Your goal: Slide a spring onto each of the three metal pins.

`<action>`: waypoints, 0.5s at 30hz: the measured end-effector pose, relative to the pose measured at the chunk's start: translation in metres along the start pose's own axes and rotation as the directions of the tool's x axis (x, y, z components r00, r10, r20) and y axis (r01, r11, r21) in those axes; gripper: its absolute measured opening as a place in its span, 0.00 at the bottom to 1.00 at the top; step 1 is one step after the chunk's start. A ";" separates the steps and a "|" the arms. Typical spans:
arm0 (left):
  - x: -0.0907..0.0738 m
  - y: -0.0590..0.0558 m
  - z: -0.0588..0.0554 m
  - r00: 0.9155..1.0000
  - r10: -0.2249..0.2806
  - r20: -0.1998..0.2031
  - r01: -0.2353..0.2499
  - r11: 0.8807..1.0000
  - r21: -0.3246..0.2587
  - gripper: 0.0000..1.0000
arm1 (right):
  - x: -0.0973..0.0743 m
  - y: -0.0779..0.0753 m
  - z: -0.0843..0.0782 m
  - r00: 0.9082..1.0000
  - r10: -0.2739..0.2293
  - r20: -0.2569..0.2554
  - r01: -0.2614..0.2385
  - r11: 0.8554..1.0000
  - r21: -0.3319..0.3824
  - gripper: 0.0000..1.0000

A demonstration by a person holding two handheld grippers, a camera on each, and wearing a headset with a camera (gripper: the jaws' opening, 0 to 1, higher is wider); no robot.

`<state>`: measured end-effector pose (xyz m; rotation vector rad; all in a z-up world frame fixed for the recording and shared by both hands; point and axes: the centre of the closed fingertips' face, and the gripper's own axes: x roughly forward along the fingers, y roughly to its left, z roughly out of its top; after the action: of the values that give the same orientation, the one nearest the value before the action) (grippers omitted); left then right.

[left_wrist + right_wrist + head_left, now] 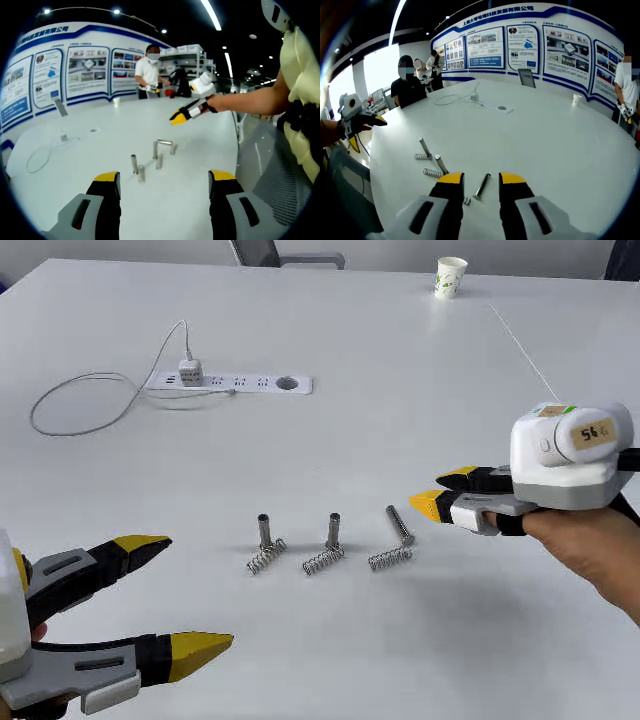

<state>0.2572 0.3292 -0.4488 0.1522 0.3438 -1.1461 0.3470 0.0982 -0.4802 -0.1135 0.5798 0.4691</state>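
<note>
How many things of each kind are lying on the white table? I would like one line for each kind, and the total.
Short grey metal pins: 3
Small coiled metal springs: 3
White power strip with cable: 1
White paper cup with green print: 1
Total: 8

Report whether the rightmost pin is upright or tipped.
Tipped: the right pin lies slanted, while the left pin and middle pin stand upright.
</note>
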 end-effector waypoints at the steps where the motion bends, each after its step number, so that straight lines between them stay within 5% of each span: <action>1: 0.000 0.000 0.000 1.000 -0.001 0.000 0.001 1.000 -0.001 0.73 | 0.005 -0.001 -0.001 1.000 -0.008 -0.011 0.008 1.000 0.000 0.27; 15: 0.004 -0.001 -0.002 1.000 -0.014 -0.007 0.014 1.000 -0.003 0.73 | 0.046 -0.007 -0.021 0.989 -0.070 -0.131 0.073 0.997 0.015 0.21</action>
<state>0.2576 0.3261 -0.4519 0.1515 0.3536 -1.1589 0.3736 0.1048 -0.5238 -0.1462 0.7060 0.3877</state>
